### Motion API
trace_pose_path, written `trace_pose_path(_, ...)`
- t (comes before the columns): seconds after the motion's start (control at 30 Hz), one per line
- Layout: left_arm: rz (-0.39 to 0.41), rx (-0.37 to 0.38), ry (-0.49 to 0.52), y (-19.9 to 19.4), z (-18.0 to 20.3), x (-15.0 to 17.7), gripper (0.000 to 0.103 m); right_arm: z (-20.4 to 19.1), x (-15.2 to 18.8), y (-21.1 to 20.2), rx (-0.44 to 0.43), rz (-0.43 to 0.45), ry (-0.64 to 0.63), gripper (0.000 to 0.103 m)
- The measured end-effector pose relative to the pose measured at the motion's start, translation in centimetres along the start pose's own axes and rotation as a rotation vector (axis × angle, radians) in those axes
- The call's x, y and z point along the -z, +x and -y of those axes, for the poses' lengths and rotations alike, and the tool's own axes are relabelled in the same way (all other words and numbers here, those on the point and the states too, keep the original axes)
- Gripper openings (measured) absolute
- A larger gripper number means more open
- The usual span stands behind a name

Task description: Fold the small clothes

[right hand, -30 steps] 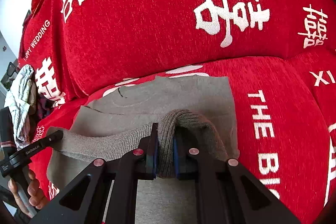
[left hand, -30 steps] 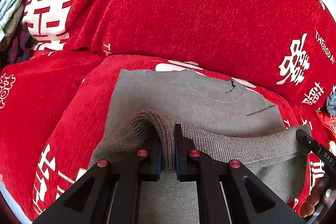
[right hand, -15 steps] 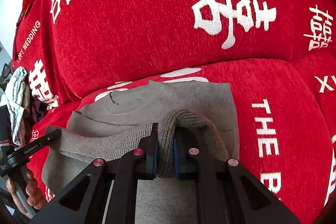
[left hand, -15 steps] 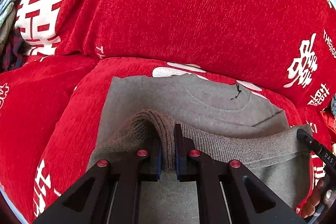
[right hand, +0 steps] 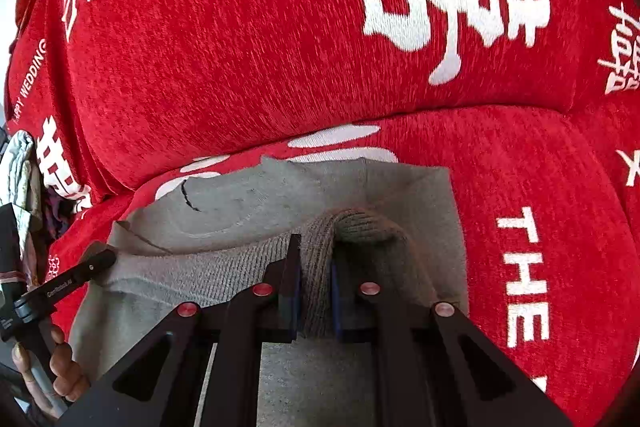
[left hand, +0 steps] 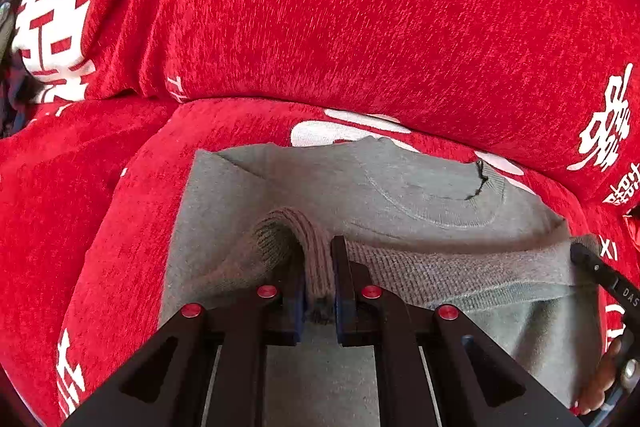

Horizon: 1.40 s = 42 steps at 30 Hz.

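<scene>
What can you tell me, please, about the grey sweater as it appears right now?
The grey sweater is a soft knit lying on a red sofa cover, round neckline toward the backrest. Its ribbed hem is lifted and stretched between the left gripper and right gripper, each shut on a bunched fold, partway over the body.

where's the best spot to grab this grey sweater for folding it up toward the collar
Grip the ribbed hem, one corner per gripper, coming from the near side. It's the thick, straight edge of the grey sweater, which lies flat on the red sofa cover, collar at the far end. The left gripper and right gripper are shut there now.
</scene>
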<state>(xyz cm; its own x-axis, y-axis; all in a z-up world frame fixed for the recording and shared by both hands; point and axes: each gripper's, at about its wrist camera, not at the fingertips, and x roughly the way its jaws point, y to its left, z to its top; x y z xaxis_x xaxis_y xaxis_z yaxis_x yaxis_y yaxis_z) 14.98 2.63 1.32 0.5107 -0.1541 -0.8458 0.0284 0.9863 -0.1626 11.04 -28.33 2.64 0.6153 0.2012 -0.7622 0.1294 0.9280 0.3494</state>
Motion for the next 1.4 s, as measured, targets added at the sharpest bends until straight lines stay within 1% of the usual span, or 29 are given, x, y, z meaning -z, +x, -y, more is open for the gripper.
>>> trace_pose_path(0.13,-0.002,0.003,-0.007,0.5,-0.1,-0.5,0.011,0.1,0.1,0.5,0.01,0.004,-0.004,0.013)
trace_pose_path(0.2,-0.025,0.0,-0.013,1.1,-0.1,-0.6,0.011,0.1,0.0,0.7,0.011,-0.003,0.002,0.013)
trace_pose_path(0.27,-0.047,0.005,-0.019,1.5,-0.3,-0.6,0.012,0.7,-0.1,1.2,-0.006,-0.03,0.042,0.017)
trace_pose_path(0.3,-0.051,0.01,-0.027,1.5,-0.5,-0.6,0.024,1.0,-0.2,1.3,-0.021,-0.039,0.063,0.018)
trace_pose_path(0.33,-0.055,0.023,-0.043,1.4,-0.7,-0.6,0.049,1.5,-0.2,1.3,-0.044,-0.05,0.094,0.018)
trace_pose_path(0.37,-0.054,0.035,-0.058,1.2,-0.9,-0.7,0.065,1.9,-0.3,1.2,-0.067,-0.051,0.122,0.021)
trace_pose_path(0.4,-0.033,0.034,-0.081,0.6,-1.2,-0.8,0.092,2.2,-0.3,1.0,-0.076,-0.049,0.136,0.023)
trace_pose_path(0.43,0.013,0.002,-0.099,-0.2,-1.4,-0.9,0.102,2.5,-0.4,0.7,-0.08,-0.044,0.155,0.031)
trace_pose_path(0.47,0.051,-0.018,-0.109,-1.0,-1.5,-0.8,0.102,2.7,-0.4,0.4,-0.077,-0.036,0.168,0.045)
trace_pose_path(0.5,0.067,-0.016,-0.108,-1.5,-1.5,-0.9,0.102,2.8,-0.4,-0.2,-0.065,-0.019,0.177,0.052)
trace_pose_path(0.53,0.061,0.004,-0.103,-1.9,-1.5,-1.0,0.102,2.9,-0.3,-0.9,-0.052,0.005,0.18,0.062)
trace_pose_path(0.57,0.049,0.022,-0.099,-2.1,-1.5,-0.9,0.102,2.9,-0.1,-1.6,-0.044,0.027,0.179,0.064)
trace_pose_path(0.63,0.049,0.044,-0.081,-2.5,-1.2,-0.4,0.102,2.4,0.3,-3.1,-0.037,0.071,0.14,0.064)
trace_pose_path(0.67,0.046,0.047,-0.049,-2.5,-0.6,-0.1,0.102,2.0,0.4,-3.3,-0.032,0.078,0.114,0.064)
trace_pose_path(0.73,0.035,0.021,0.031,-2.0,1.0,0.2,0.102,0.2,0.7,-3.3,-0.02,0.074,0.006,0.064)
trace_pose_path(0.77,0.024,-0.011,0.084,-1.4,2.2,0.3,0.102,-1.0,0.9,-2.8,-0.003,0.056,-0.058,0.064)
trace_pose_path(0.87,-0.014,-0.039,0.165,0.4,4.0,0.1,0.102,-3.6,0.9,-0.7,0.045,-0.014,-0.185,0.064)
trace_pose_path(0.9,-0.026,-0.066,0.186,1.1,4.3,0.0,0.102,-4.3,0.8,0.4,0.077,-0.041,-0.223,0.064)
trace_pose_path(0.97,-0.066,-0.153,0.195,3.1,4.1,-0.3,0.102,-4.3,0.6,2.1,0.14,-0.083,-0.238,0.064)
trace_pose_path(1.0,-0.086,-0.168,0.185,3.9,3.6,-0.4,0.102,-3.8,0.4,3.0,0.191,-0.111,-0.225,0.064)
trace_pose_path(1.03,-0.089,-0.14,0.161,4.2,2.9,-0.5,0.102,-2.8,0.1,3.7,0.232,-0.127,-0.195,0.064)
trace_pose_path(1.07,-0.082,-0.111,0.129,4.2,2.1,-0.6,0.102,-1.6,-0.1,3.8,0.232,-0.116,-0.146,0.063)
trace_pose_path(1.13,-0.07,-0.112,0.117,3.9,1.7,-0.5,0.102,-0.4,-0.1,3.5,0.194,-0.093,-0.093,0.063)
trace_pose_path(1.17,-0.065,-0.13,0.127,3.7,1.9,-0.4,0.102,-0.3,0.1,3.2,0.194,-0.087,-0.099,0.063)
trace_pose_path(1.23,-0.043,-0.169,0.145,2.7,2.4,0.2,0.102,-1.1,0.5,2.4,0.229,-0.075,-0.132,0.063)
trace_pose_path(1.27,-0.02,-0.165,0.148,1.9,2.6,0.7,0.102,-1.5,0.9,1.6,0.239,-0.059,-0.146,0.063)
trace_pose_path(1.3,-0.007,-0.143,0.149,1.1,2.8,1.2,0.102,-2.0,1.3,0.7,0.225,-0.041,-0.155,0.063)
trace_pose_path(1.33,0.002,-0.107,0.149,0.1,3.1,2.0,0.102,-2.7,1.9,-0.3,0.189,-0.048,-0.159,0.064)
trace_pose_path(1.4,0.022,-0.066,0.153,-1.2,3.7,3.5,0.102,-4.1,3.3,-1.5,0.122,-0.045,-0.181,0.064)
